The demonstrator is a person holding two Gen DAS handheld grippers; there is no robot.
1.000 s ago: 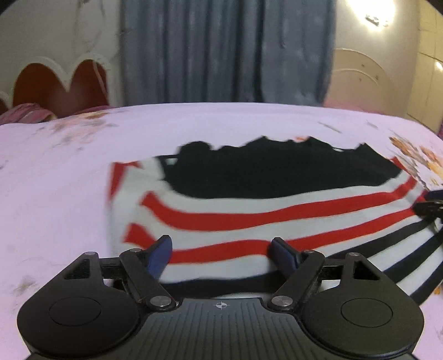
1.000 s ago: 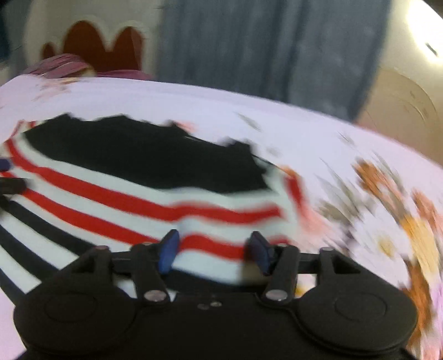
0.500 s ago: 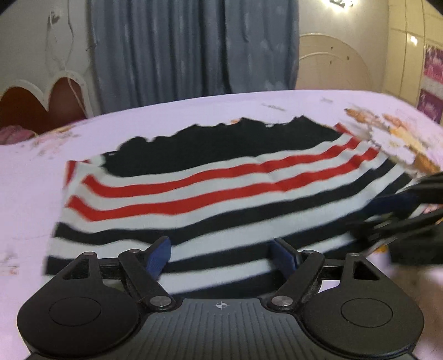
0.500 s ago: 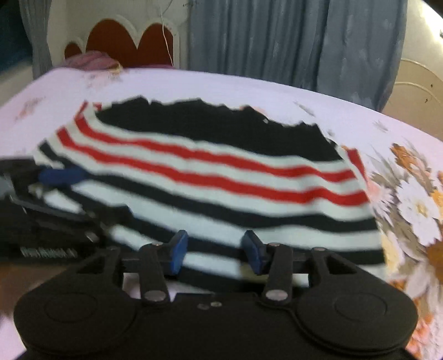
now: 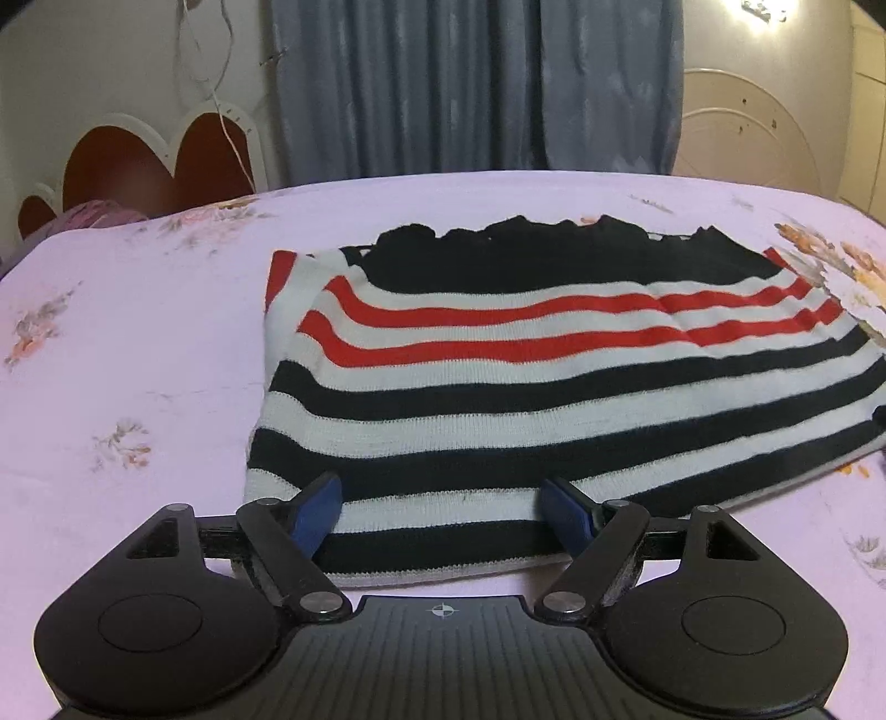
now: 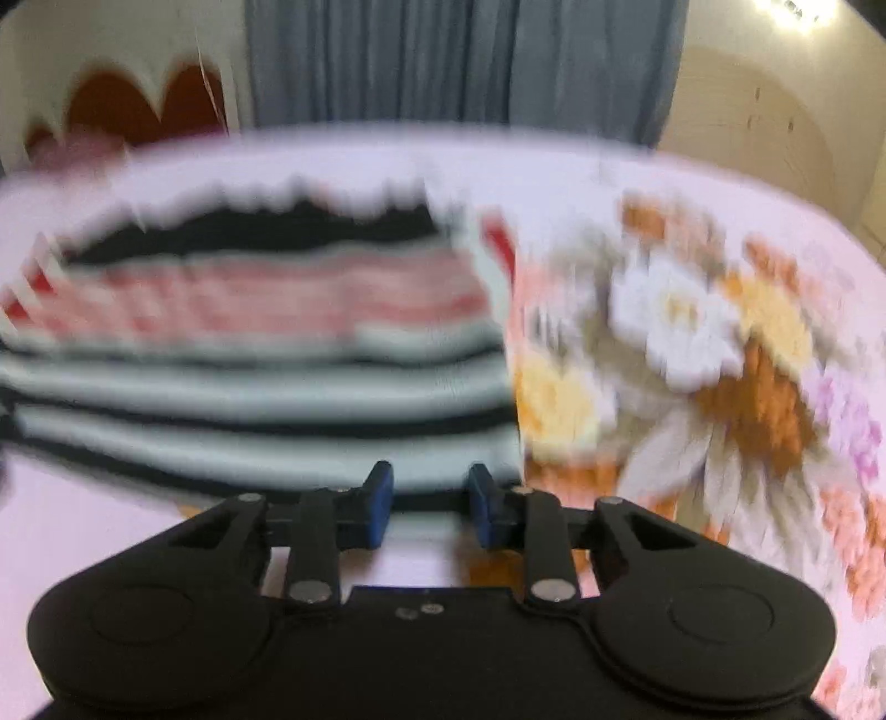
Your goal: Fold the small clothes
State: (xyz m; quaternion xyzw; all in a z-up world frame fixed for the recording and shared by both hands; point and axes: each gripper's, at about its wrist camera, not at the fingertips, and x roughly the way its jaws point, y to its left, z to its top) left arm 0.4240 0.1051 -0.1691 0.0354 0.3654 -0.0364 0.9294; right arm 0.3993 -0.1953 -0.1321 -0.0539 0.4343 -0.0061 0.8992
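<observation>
Striped sweater (image 5: 554, 387) folded, flat on pale pink flowered bedsheet (image 5: 127, 343), black band at far edge, two red stripes below, then black and white stripes toward near hem. Left gripper (image 5: 440, 512) low over near hem, jaws spread wide, blue pads (image 5: 315, 512) apart over the lowest stripes, nothing held between them; contact with cloth impossible to judge. Right gripper (image 6: 429, 498) at near right corner of same sweater (image 6: 266, 387), jaws partly open with a narrower gap, nothing pinched, blue pads (image 6: 379, 501) just at hem edge. Right wrist view heavily blurred; stripes smeared, large flower print (image 6: 692, 354) on sheet just beside sweater's right edge. Grey-blue curtain (image 5: 476, 83) behind bed, red scalloped headboard (image 5: 155, 160) at far left, thin cord (image 5: 221, 105) hanging in front of it. Bright lamp (image 5: 758, 8) on wall, upper right.
</observation>
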